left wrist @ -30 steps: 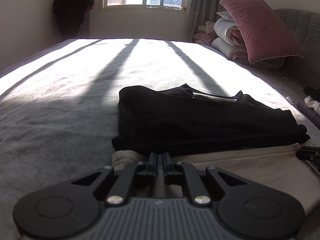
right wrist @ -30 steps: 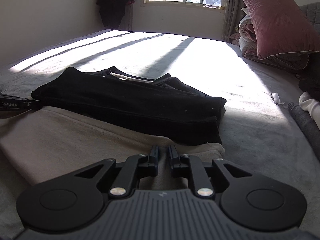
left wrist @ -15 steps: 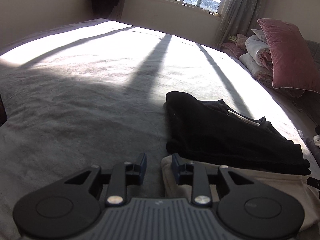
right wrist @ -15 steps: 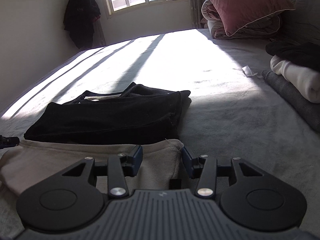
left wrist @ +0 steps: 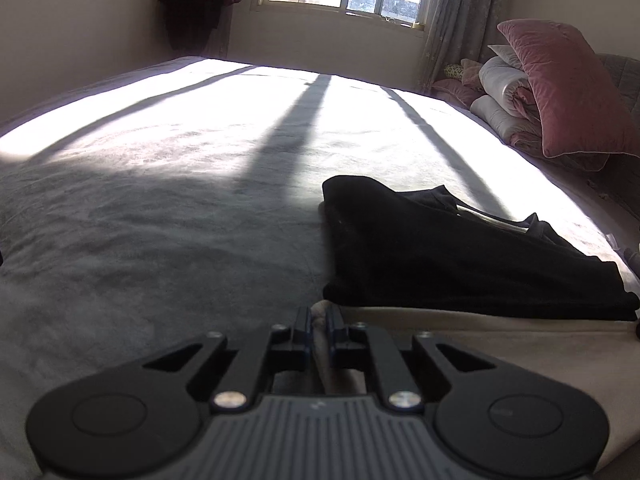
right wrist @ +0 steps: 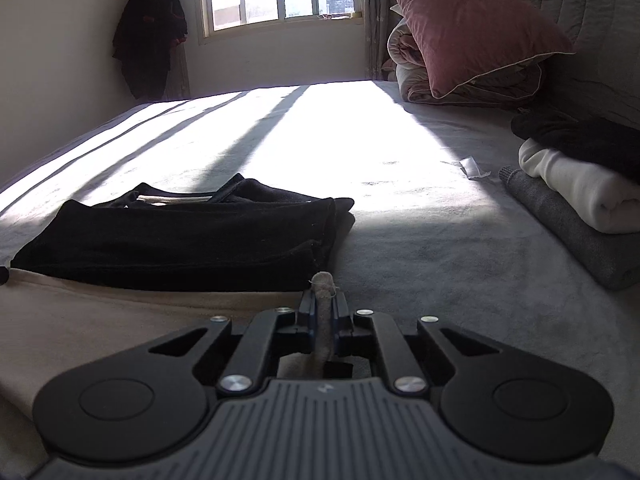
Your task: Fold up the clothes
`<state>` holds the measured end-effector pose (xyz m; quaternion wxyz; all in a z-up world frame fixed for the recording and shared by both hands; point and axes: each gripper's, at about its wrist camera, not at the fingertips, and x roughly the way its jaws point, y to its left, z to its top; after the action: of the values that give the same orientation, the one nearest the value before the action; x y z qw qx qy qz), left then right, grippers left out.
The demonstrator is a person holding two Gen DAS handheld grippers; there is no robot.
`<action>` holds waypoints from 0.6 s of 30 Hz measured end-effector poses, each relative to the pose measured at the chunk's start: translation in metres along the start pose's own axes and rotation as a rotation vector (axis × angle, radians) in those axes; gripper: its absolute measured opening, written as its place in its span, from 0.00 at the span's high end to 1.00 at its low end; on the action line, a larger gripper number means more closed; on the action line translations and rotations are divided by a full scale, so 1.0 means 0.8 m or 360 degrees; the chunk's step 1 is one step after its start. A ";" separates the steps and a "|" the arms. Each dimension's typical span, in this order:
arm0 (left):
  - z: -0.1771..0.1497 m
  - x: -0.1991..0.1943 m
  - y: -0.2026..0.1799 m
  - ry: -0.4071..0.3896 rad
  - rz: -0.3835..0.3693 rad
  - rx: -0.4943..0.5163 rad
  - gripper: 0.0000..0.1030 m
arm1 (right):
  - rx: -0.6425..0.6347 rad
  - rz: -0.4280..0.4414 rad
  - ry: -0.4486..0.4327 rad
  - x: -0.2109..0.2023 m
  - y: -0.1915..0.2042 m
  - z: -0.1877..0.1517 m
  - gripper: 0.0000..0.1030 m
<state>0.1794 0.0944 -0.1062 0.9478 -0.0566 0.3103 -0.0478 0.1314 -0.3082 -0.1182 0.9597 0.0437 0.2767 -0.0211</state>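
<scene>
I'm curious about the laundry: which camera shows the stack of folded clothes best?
The right wrist view: the stack of folded clothes lies in plain sight, dark over white over grey. The left wrist view catches only a sliver at its right edge.

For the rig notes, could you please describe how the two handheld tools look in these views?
Both look identical: the left tool and right tool have matte black linkage arms with silver pivot screws, two round black discs at the sides, a ribbed grey body behind, and short black fingers edged blue. No cables or sleeves show.
</scene>
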 end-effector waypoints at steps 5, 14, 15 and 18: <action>-0.001 -0.006 0.009 0.0052 0.0019 -0.0047 0.64 | -0.0051 0.0031 0.0050 -0.006 0.005 0.002 0.78; -0.007 -0.051 0.069 0.0263 -0.0309 -0.0391 0.57 | 0.0197 0.0352 0.0158 -0.056 -0.021 0.010 0.48; -0.008 -0.055 0.073 0.0286 -0.0339 -0.0401 0.57 | 0.0222 0.0372 0.0173 -0.062 -0.024 0.009 0.48; -0.015 -0.064 0.085 0.0369 -0.0439 -0.0427 0.58 | 0.0321 0.0399 0.0244 -0.074 -0.036 0.004 0.48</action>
<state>0.1353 0.1670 -0.0953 0.8742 -0.2183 0.4100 -0.1415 0.0810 -0.3360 -0.0861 0.9217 0.1755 0.3378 0.0745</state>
